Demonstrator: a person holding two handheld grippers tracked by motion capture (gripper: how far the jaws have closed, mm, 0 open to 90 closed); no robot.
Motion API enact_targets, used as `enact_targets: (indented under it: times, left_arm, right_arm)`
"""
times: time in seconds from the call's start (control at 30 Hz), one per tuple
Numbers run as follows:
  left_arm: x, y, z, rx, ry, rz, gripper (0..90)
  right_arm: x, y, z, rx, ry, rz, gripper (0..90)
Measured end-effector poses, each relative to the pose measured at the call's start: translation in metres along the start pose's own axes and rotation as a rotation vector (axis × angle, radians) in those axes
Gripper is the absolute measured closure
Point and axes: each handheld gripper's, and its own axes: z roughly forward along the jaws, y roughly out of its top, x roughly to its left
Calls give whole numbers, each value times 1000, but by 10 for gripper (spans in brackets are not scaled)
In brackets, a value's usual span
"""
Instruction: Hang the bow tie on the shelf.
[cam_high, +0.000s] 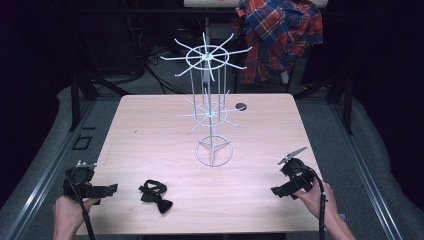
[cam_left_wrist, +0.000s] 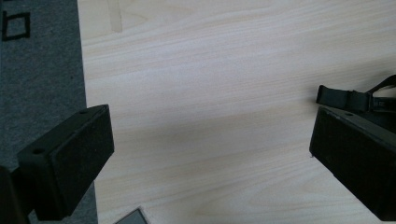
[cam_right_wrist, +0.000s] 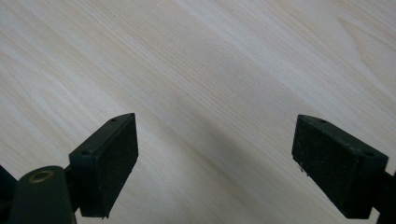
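A black bow tie (cam_high: 155, 194) lies on the light wooden table (cam_high: 150, 130) near its front edge, left of centre. A white wire carousel rack (cam_high: 211, 100) with two tiers of spokes stands upright in the middle of the table. My left gripper (cam_high: 110, 189) is held at the table's front left corner, open, pointing right toward the bow tie. In the left gripper view the open gripper (cam_left_wrist: 210, 154) has bare wood between its jaws, and the bow tie's strap (cam_left_wrist: 348, 99) peeks in at the right. My right gripper (cam_high: 277, 190) is open at the front right; (cam_right_wrist: 215, 163) bare wood lies between its jaws.
A plaid shirt (cam_high: 280, 35) hangs behind the table at the back right. A small dark hole (cam_high: 241, 106) sits in the tabletop behind the rack. Grey carpet (cam_high: 50, 150) and metal rails flank the table.
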Motion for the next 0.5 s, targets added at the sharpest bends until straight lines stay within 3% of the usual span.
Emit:
enact_targets:
  times: [0.23,0.37,0.5]
  left_arm:
    - [-6,2,-2,-13,-16,21,0]
    - [-8,2,-3,-24,-20,33,0]
    - [-11,4,-4,-19,-36,38,0]
  right_arm:
    - [-1,-2,-1,-1,6,0,137]
    - [2,-1,-4,3,-23,-16,137]
    - [2,-2,0,0,2,-11,136]
